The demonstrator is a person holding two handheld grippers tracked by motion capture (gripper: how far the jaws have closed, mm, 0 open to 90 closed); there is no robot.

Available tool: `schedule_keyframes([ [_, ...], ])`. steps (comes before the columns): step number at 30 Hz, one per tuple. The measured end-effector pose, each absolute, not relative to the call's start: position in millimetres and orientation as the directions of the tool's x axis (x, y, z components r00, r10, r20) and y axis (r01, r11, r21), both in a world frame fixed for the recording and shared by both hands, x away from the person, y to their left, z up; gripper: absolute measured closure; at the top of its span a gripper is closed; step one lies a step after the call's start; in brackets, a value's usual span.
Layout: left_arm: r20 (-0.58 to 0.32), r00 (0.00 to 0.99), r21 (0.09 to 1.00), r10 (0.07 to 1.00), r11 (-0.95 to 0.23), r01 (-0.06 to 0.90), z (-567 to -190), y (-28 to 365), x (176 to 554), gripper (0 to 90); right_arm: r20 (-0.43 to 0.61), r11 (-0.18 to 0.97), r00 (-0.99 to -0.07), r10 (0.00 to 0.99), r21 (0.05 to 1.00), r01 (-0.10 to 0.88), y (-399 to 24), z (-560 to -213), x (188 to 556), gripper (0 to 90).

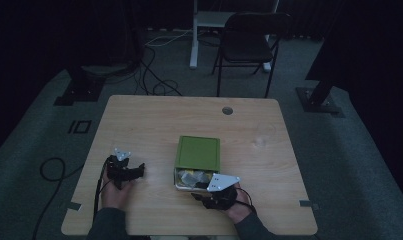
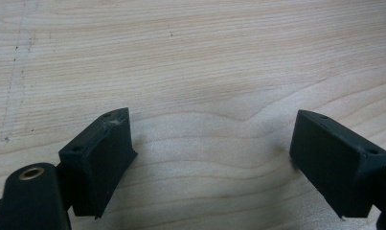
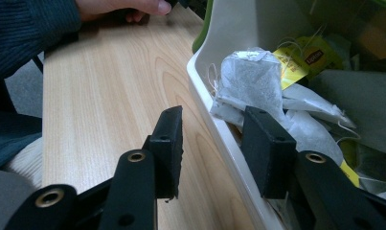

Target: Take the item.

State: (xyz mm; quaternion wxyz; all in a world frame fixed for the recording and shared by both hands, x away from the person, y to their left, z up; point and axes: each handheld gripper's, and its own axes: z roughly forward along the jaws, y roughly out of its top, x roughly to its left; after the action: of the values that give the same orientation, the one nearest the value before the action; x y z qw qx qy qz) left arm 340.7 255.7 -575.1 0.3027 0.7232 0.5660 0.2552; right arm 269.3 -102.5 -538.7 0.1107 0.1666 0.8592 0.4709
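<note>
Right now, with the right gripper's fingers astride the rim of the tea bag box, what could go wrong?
1. The right gripper has one finger outside the white box wall and one inside, so closing may pinch the wall instead of a tea bag.
2. Strings and yellow tags lie tangled among the bags; lifting one could drag others out.
3. The green lid covers most of the box, leaving a narrow opening.
4. The left gripper stands open over bare table, not steadying the box, which might slide.

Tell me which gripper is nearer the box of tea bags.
Right. The right gripper straddles the box's near white rim, jaws open; the left gripper rests apart on the table, to the box's left.
</note>
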Motion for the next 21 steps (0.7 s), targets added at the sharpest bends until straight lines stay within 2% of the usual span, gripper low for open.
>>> schedule_keyframes([
  [21, 0.026, 0.228, 0.727, 0.973, -0.175, 0.664, -575, 256, 341, 15.6, -0.007, 0.512, -0.938, 0.345, 0.840, 0.182, -103, -537, 250, 59.7],
])
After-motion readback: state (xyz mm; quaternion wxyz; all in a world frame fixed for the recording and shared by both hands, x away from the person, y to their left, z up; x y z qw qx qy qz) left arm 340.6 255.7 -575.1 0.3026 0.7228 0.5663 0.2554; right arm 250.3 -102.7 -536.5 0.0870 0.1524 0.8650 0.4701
